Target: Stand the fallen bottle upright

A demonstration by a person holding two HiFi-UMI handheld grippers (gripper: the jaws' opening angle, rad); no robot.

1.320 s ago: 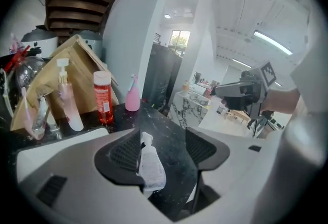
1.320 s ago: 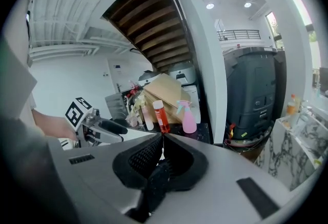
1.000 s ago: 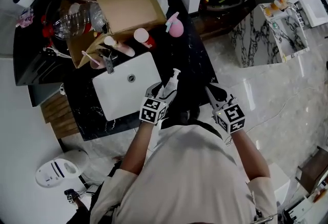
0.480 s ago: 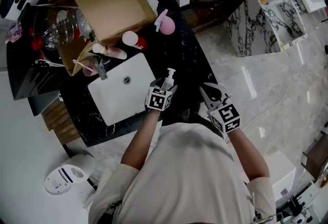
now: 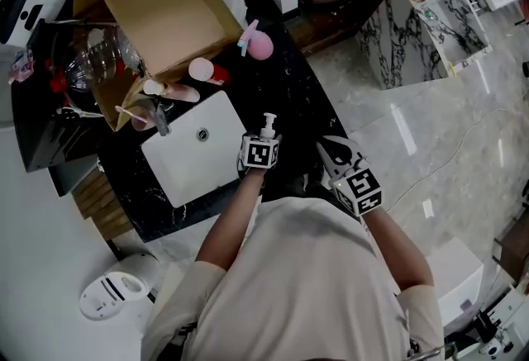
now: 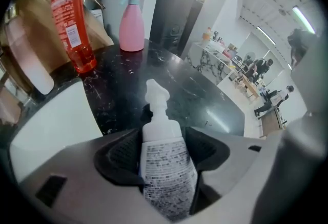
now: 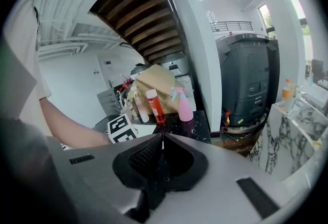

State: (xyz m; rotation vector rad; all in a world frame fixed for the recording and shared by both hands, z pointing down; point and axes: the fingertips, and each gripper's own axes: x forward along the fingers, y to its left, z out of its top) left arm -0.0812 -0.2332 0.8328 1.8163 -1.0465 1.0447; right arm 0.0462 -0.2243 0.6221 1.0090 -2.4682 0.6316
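Your left gripper was closing its jaws on the pump bottle, held above the dark counter just beside the sink. Your right gripper's jaws were pressed together, empty.

The pump bottle is smooth whitish plastic with a printed label, and the countertop is black polished stone, glossy and flecked with pale veins. The sink looks smooth and white, the cardboard box matt brown, the red bottle glossy translucent plastic, the pink spray bottle smooth plastic, and the floor shiny pale marble
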